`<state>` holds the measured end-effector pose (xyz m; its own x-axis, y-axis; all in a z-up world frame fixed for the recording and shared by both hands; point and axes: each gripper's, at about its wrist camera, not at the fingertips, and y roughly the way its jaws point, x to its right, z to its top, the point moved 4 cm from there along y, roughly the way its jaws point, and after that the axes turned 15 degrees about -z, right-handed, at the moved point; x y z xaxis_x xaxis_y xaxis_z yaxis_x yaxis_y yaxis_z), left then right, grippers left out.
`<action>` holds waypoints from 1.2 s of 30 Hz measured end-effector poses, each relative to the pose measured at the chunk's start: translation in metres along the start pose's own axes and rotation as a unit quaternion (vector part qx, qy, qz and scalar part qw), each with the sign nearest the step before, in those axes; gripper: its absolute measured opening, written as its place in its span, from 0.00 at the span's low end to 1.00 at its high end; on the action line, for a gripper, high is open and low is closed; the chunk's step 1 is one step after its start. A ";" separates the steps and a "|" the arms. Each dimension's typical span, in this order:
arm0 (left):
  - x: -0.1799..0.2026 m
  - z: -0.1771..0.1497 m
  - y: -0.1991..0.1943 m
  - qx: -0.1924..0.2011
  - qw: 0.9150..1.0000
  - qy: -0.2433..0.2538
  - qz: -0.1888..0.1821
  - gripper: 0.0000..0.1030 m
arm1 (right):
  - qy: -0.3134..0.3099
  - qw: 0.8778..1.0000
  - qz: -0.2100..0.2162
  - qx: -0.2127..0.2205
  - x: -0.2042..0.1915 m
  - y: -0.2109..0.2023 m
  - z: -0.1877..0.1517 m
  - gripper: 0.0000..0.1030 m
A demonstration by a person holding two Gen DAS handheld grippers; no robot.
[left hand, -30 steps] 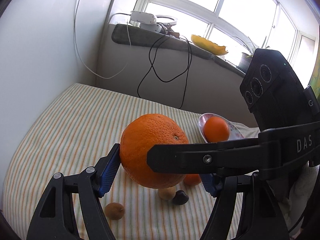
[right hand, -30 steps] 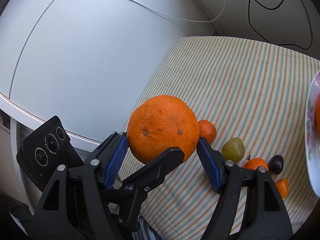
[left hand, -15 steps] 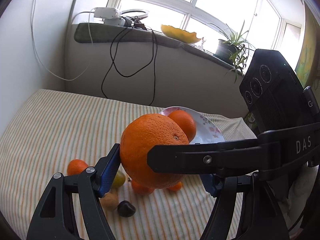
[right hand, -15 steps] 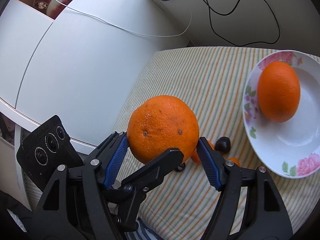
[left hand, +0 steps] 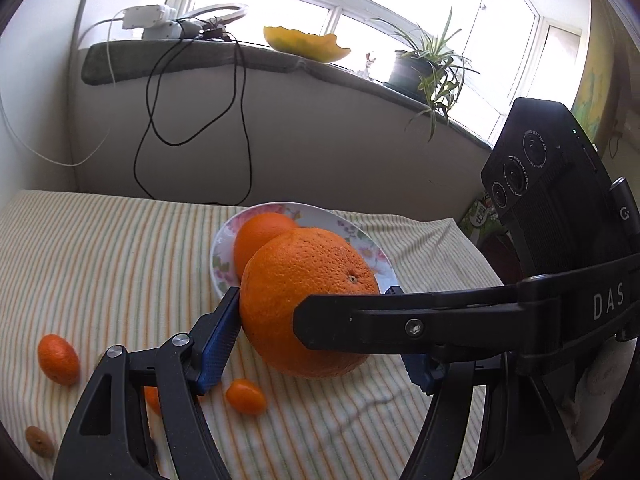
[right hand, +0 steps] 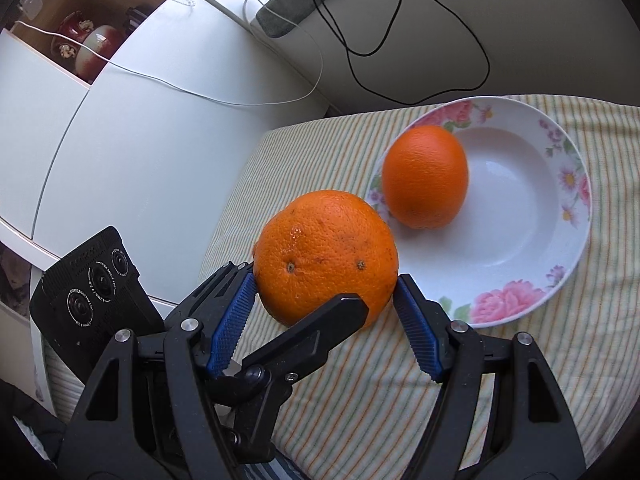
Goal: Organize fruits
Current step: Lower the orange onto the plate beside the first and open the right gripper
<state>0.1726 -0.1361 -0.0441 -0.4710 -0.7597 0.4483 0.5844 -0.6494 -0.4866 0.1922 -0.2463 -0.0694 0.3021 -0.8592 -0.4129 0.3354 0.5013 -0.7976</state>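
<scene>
One large orange [left hand: 304,272] [right hand: 324,248] is gripped from two sides at once. My left gripper [left hand: 312,314] is shut on it, blue pads pressing its flanks. My right gripper [right hand: 326,298] is shut on the same orange, and each view shows the other gripper's black finger crossing in front. The orange hangs above the striped cloth, just short of the flowered plate [left hand: 222,248] [right hand: 520,300]. A second orange [left hand: 260,232] [right hand: 426,176] lies in the plate's left part. Small fruits stay on the cloth: two little orange ones [left hand: 58,358] [left hand: 245,396] and a brown one [left hand: 39,440].
A striped cloth [left hand: 100,264] covers the surface, which ends at a grey wall with hanging black cables [left hand: 152,120]. A sill above holds a power strip [left hand: 152,26] and a potted plant [left hand: 424,68]. A white cabinet [right hand: 132,160] stands on the left.
Both grippers swept sideways together with the large orange toward the plate. The plate now sits directly ahead in both views, and the small fruits have slid to the left or out of view.
</scene>
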 end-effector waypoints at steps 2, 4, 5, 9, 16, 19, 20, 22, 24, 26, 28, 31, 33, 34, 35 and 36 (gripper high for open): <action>0.006 0.003 0.010 -0.004 1.000 0.004 -0.004 0.69 | 0.005 1.000 -0.003 0.004 0.010 -0.005 0.001 0.72; 0.011 0.007 0.021 -0.008 1.000 0.007 -0.008 0.69 | 0.012 1.000 -0.005 0.007 0.021 -0.010 0.001 0.72; 0.015 0.008 0.026 -0.011 1.000 0.010 -0.010 0.69 | 0.014 1.000 -0.007 0.009 0.026 -0.012 0.002 0.72; 0.025 0.013 0.046 -0.020 1.000 0.016 -0.014 0.69 | 0.023 0.999 -0.014 0.017 0.045 -0.020 0.007 0.72; 0.033 0.020 0.073 -0.031 0.999 0.021 -0.015 0.69 | 0.035 0.999 -0.021 0.025 0.077 -0.025 0.019 0.72; 0.034 0.025 0.084 -0.036 0.999 0.023 -0.013 0.69 | 0.039 0.999 -0.021 0.026 0.090 -0.024 0.025 0.72; 0.034 0.026 0.088 -0.038 0.999 0.023 -0.012 0.69 | 0.040 0.999 -0.021 0.027 0.094 -0.024 0.027 0.72; 0.033 0.029 0.095 -0.040 0.999 0.022 -0.012 0.69 | 0.042 0.998 -0.022 0.027 0.101 -0.023 0.032 0.72; 0.032 0.032 0.101 -0.042 0.999 0.020 -0.010 0.69 | 0.044 0.998 -0.022 0.028 0.106 -0.021 0.037 0.72; 0.030 0.034 0.107 -0.043 0.999 0.020 -0.007 0.69 | 0.047 0.998 -0.020 0.028 0.112 -0.018 0.041 0.72; 0.029 0.036 0.111 -0.044 0.999 0.021 -0.004 0.69 | 0.050 0.998 -0.017 0.028 0.117 -0.016 0.045 0.72; 0.026 0.038 0.113 -0.044 0.999 0.021 0.000 0.70 | 0.053 0.998 -0.015 0.028 0.120 -0.014 0.049 0.72; 0.025 0.039 0.115 -0.043 0.999 0.019 0.002 0.70 | 0.053 0.998 -0.014 0.027 0.121 -0.013 0.052 0.72; 0.024 0.040 0.115 -0.041 0.999 0.018 0.003 0.70 | 0.053 0.998 -0.014 0.028 0.121 -0.012 0.053 0.72; 0.024 0.040 0.116 -0.041 0.999 0.019 0.005 0.70 | 0.053 0.998 -0.014 0.028 0.120 -0.011 0.054 0.72; 0.024 0.040 0.116 -0.041 0.999 0.021 0.008 0.70 | 0.053 0.998 -0.014 0.029 0.120 -0.011 0.055 0.72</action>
<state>0.2558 -0.2284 -0.0595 -0.4909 -0.7690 0.4094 0.5365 -0.6371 -0.5534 0.2741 -0.3491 -0.0864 0.1965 -0.8778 -0.4368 0.3947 0.4786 -0.7843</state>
